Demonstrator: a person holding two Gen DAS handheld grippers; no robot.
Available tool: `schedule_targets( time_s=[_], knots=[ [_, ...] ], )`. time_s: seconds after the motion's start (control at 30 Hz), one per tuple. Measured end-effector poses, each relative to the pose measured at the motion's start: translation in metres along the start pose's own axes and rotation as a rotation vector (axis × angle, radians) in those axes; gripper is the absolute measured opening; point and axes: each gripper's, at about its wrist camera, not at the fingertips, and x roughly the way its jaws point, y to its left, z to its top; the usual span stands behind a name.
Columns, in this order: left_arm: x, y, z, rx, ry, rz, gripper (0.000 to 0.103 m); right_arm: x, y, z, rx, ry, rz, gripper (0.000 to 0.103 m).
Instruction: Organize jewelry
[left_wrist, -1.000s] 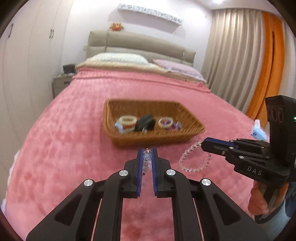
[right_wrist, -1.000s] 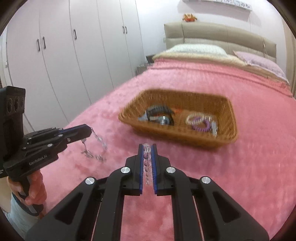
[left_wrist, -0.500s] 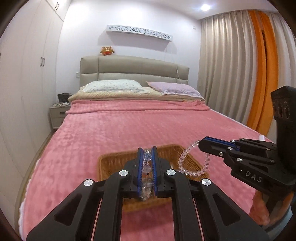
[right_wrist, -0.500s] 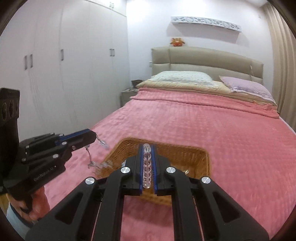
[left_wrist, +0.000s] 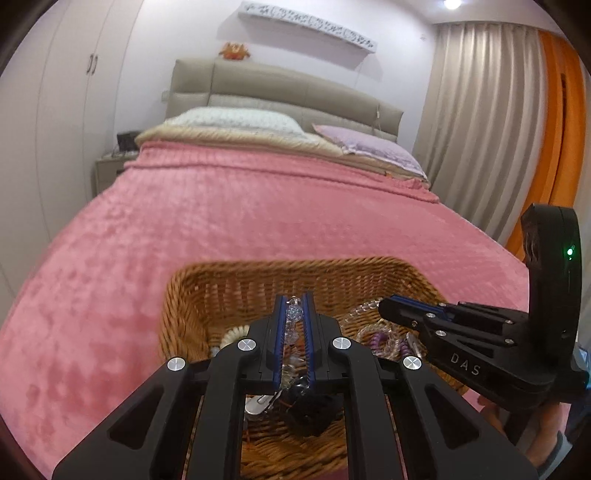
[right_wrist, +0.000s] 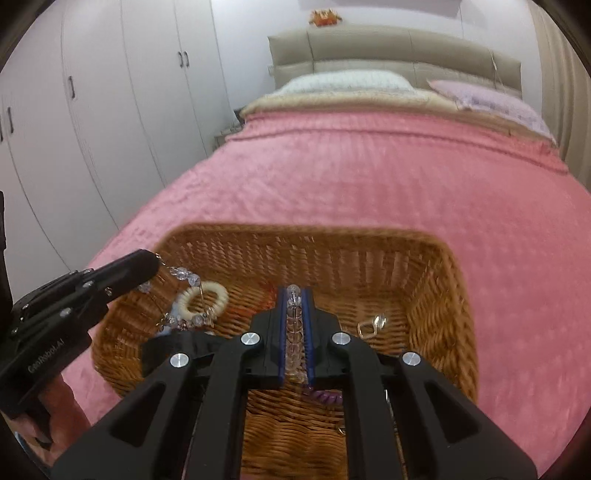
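Observation:
A wicker basket (left_wrist: 192, 280) (right_wrist: 454, 280) sits on the pink bed, right under both grippers. My left gripper (left_wrist: 294, 301) is shut on a crystal bead chain (left_wrist: 293, 314). In the right wrist view the left gripper (right_wrist: 153, 258) shows at the left, and the chain (right_wrist: 183, 275) dangles from it into the basket's left side. My right gripper (right_wrist: 294, 293) is shut on a clear bead bracelet (right_wrist: 294, 325); the left wrist view shows this gripper (left_wrist: 386, 308) and the bracelet (left_wrist: 360, 308) over the basket's right half. A cream ring (right_wrist: 205, 299), a purple coil (right_wrist: 321, 397) and a gold clip (right_wrist: 371, 326) lie inside.
The pink blanket (left_wrist: 184, 221) covers the bed around the basket. Pillows (left_wrist: 240, 122) and a padded headboard lie beyond. White wardrobes (right_wrist: 92, 110) stand along the left, curtains (left_wrist: 480, 129) on the right. A person's hand (left_wrist: 546, 417) holds the right gripper's handle.
Both grippers have moved forward and a little down, from short of the basket to over it. The chain and the bracelet now hang inside its rim. Both stayed shut.

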Motion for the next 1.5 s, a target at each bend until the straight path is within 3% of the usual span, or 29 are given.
schedule_targets(
  time_s=[0.07, 0.1, 0.13, 0.2, 0.33, 0.43, 0.53, 0.6, 0.67, 0.8, 0.9, 1.1, 1.27, 1.5],
  knots=[
    [0.002, 0.000, -0.002, 0.002, 0.011, 0.004, 0.008, 0.005, -0.004, -0.001, 0.020, 0.017, 0.015, 0.008],
    [0.002, 0.001, -0.003, -0.002, 0.013, 0.004, 0.012, 0.006, -0.006, -0.002, 0.027, 0.022, 0.027, 0.013],
    [0.001, 0.000, -0.004, -0.005, 0.012, -0.001, 0.018, 0.004, -0.007, -0.002, 0.037, 0.021, 0.036, 0.029],
    [-0.006, 0.001, -0.004, -0.009, -0.015, 0.006, 0.042, -0.005, -0.008, -0.002, 0.041, -0.006, 0.015, 0.057],
    [-0.028, 0.001, -0.001, -0.028, -0.060, -0.007, 0.048, -0.033, -0.009, -0.002, 0.043, -0.067, -0.004, 0.057],
    [-0.056, -0.002, 0.002, -0.046, -0.116, -0.011, 0.066, -0.058, -0.009, -0.002, 0.066, -0.111, 0.008, 0.057],
    [-0.089, -0.012, 0.000, -0.030, -0.173, -0.007, 0.071, -0.089, -0.003, -0.009, 0.046, -0.156, -0.012, 0.057],
    [-0.113, -0.019, -0.006, -0.015, -0.212, 0.023, 0.086, -0.105, -0.001, -0.013, 0.034, -0.178, -0.020, 0.057],
    [-0.135, -0.025, -0.018, -0.012, -0.257, 0.063, 0.093, -0.127, 0.002, -0.023, 0.027, -0.205, -0.030, 0.058],
    [-0.169, -0.034, -0.047, -0.004, -0.312, 0.193, 0.094, -0.151, 0.006, -0.053, 0.023, -0.245, -0.070, 0.058],
    [-0.181, -0.044, -0.070, 0.017, -0.329, 0.302, 0.094, -0.156, 0.010, -0.081, 0.017, -0.266, -0.116, 0.067],
    [-0.182, -0.060, -0.103, 0.121, -0.336, 0.429, 0.094, -0.149, 0.027, -0.118, -0.041, -0.310, -0.186, 0.071],
    [-0.169, -0.048, -0.120, 0.071, -0.312, 0.447, 0.094, -0.149, 0.028, -0.131, -0.046, -0.349, -0.165, 0.076],
    [-0.167, -0.036, -0.118, 0.022, -0.273, 0.428, 0.095, -0.146, 0.034, -0.133, -0.064, -0.351, -0.157, 0.080]
  ],
)
